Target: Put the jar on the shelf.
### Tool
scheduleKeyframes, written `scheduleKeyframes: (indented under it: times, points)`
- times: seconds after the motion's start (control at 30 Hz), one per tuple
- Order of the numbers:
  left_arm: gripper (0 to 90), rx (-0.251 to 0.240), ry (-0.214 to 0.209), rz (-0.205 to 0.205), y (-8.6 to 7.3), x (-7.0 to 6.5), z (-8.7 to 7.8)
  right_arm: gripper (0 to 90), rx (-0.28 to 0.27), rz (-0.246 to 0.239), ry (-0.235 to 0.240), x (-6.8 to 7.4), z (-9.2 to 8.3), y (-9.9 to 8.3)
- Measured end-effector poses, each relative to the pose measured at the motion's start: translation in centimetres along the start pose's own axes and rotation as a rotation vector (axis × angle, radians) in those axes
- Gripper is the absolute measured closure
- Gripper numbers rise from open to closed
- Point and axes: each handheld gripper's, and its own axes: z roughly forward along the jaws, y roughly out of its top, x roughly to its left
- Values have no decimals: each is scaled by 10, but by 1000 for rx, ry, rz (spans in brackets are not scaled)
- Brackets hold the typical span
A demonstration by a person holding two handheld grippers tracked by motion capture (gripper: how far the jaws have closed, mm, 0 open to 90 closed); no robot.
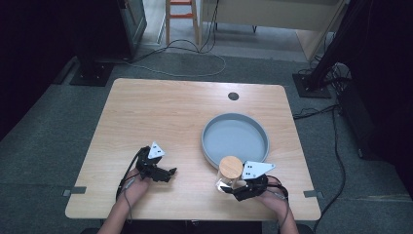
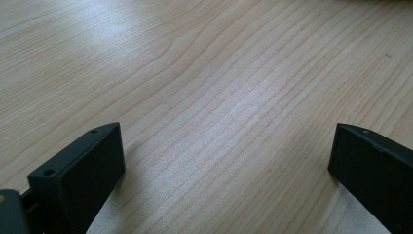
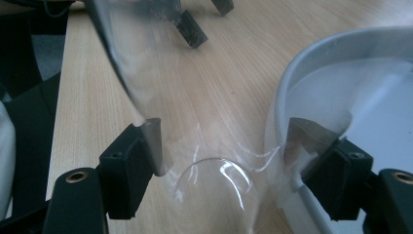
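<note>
At the near right of the bench (image 1: 160, 117), status as seen:

Right claw (image 1: 230, 186): was clamped on the glass jar (image 1: 229, 178); both pads pressed against its clear wall in the right gripper view, jar (image 3: 214, 161) between them.
Left claw (image 1: 171, 171): was open and empty, jaws spread wide over bare wood in the left gripper view, resting low near the front left.
Jar location: stood at the bench's front right, just beside the near rim of the grey tray (image 1: 265, 141); whether it touched the rim, could not tell.
Progress: grasp looked done. Jar was apparently not yet lifted or moved; tray was empty. Likely remaining: lift, carry over the rim, set down inside, release.
Jar build: transparent cylinder, smooth, glossy, reflections on the wall; flat round wooden lid (image 1: 231, 166) on top.
Tray build: round, shallow, low upright wall, matte grey, plastic-looking.
Bench build: light wood grain, rounded corners, small dark round cap (image 1: 233, 96) near the far edge.
</note>
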Motion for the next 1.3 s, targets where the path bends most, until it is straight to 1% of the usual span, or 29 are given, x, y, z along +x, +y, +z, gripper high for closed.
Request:
scheduleKeyframes:
  times: [0.03, 0.1, 0.27, 0.47, 0.67, 0.87, 1.07, 1.3]
  points:
    - [0, 0, 0, 0, 0, 0, 0, 264, 3, -7, -6, 1, 0, 1]
    - [0, 0, 0, 0, 0, 0, 0, 264, 8, -4, -11, 1, 0, 2]
    - [0, 0, 0, 0, 0, 0, 0, 264, 12, 1, -9, 1, 0, 3]
    - [0, 0, 0, 0, 0, 0, 0, 265, -6, 6, -10, 2, -2, 6]
    - [0, 0, 0, 0, 0, 0, 0, 265, -7, 20, -6, 2, -5, 10]
    - [0, 0, 0, 0, 0, 0, 0, 265, -2, 12, -1, 3, -6, 13]
    - [0, 0, 0, 0, 0, 0, 0, 265, 0, 14, -4, 4, -6, 15]
    - [0, 0, 0, 0, 0, 0, 0, 265, -12, 18, -10, 4, -8, 18]
